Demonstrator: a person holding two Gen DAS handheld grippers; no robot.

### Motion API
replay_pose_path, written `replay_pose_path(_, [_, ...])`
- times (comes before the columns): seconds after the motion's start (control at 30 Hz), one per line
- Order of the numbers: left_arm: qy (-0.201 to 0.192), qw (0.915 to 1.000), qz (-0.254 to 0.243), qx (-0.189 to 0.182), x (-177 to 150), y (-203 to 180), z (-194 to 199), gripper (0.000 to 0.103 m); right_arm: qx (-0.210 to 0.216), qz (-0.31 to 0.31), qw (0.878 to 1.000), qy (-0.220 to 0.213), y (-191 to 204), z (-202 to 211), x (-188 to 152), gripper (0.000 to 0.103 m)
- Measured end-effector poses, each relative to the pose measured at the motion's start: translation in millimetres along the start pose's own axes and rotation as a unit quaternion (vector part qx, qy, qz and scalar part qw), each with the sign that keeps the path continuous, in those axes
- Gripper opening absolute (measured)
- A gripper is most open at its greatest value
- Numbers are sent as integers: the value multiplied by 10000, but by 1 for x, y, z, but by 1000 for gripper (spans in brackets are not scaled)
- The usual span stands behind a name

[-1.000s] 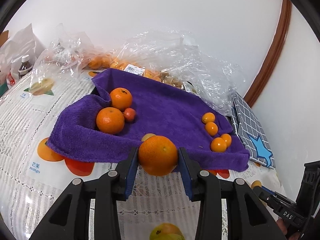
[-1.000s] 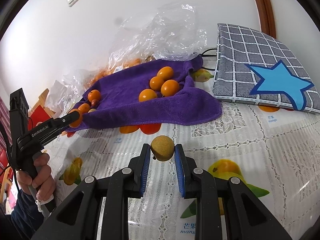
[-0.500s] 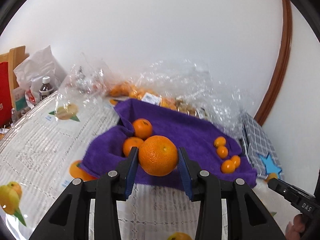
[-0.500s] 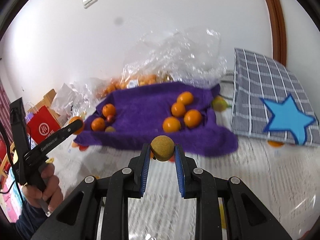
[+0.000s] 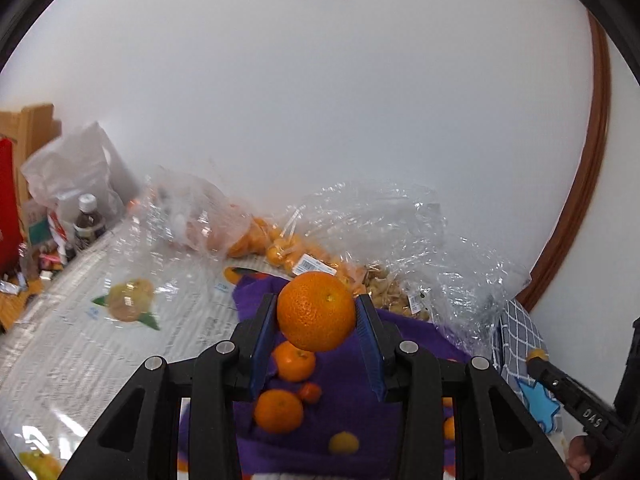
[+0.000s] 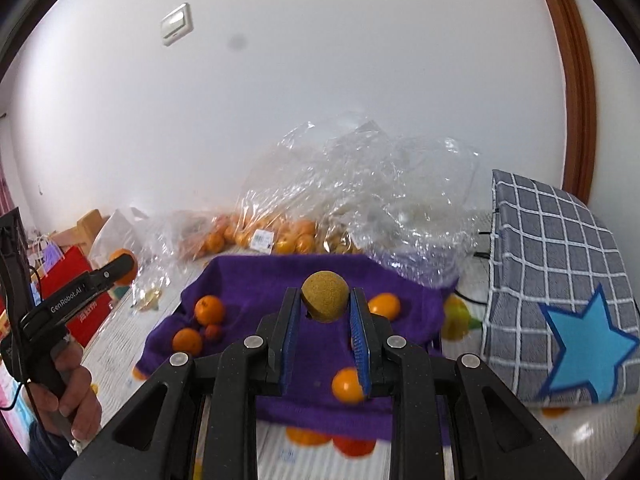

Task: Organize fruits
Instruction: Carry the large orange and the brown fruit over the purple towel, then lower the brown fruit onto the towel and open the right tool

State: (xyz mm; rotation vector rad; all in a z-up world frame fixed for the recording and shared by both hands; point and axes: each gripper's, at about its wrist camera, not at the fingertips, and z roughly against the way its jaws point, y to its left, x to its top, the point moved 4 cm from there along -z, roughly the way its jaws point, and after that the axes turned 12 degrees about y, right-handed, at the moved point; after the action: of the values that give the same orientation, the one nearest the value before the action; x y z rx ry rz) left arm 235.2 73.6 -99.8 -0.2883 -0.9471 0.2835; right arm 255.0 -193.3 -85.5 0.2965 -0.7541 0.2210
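My left gripper (image 5: 316, 312) is shut on a large orange (image 5: 316, 311) and holds it in the air above the purple towel (image 5: 352, 412). On the towel below lie two oranges (image 5: 294, 361), a small red fruit (image 5: 310, 393) and a small yellow fruit (image 5: 343, 442). My right gripper (image 6: 325, 298) is shut on a small brownish-yellow round fruit (image 6: 325, 296), held above the same towel (image 6: 256, 284). Several small oranges (image 6: 384, 306) lie on its right part, two larger oranges (image 6: 209, 309) on its left. The left gripper (image 6: 116, 270) shows at the left of the right wrist view.
Clear plastic bags (image 6: 360, 184) with more oranges lie behind the towel by the white wall. A grey checked cushion with a blue star (image 6: 560, 304) stands at the right. A bottle (image 5: 88, 220) and white bags sit at the far left on the fruit-print tablecloth (image 5: 80, 320).
Both grippers have risen and moved forward over the towel, each keeping hold of its fruit. The views now look higher up the wall.
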Motion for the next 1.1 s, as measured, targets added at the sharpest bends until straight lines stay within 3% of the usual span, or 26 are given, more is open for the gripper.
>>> replay_pose_path(0.17, [118,9999,91,30,-7,1,-29,38,-254,12,9994,235,-19,-34,10,25])
replay_pose_path(0.27, [412,9989,202,-1,-16,9,-42,37,-403,-101,9978,508,-37,-59,4,25])
replay_pose_path(0.43, [592,9982,122,46,-23,12,-52,38,-364,-271,9956,815,-51,-82,-8,25])
replay_pose_path(0.93, [911,9957,-154,-64,-36,-2,-72,38,-412,-415,9929,1035,-66,-103,-19,25])
replay_pose_path(1.1, [1069,9936,-247,-274,-40,-8,-77,38,-468,-409,9938,924,-66,-91,-19,35])
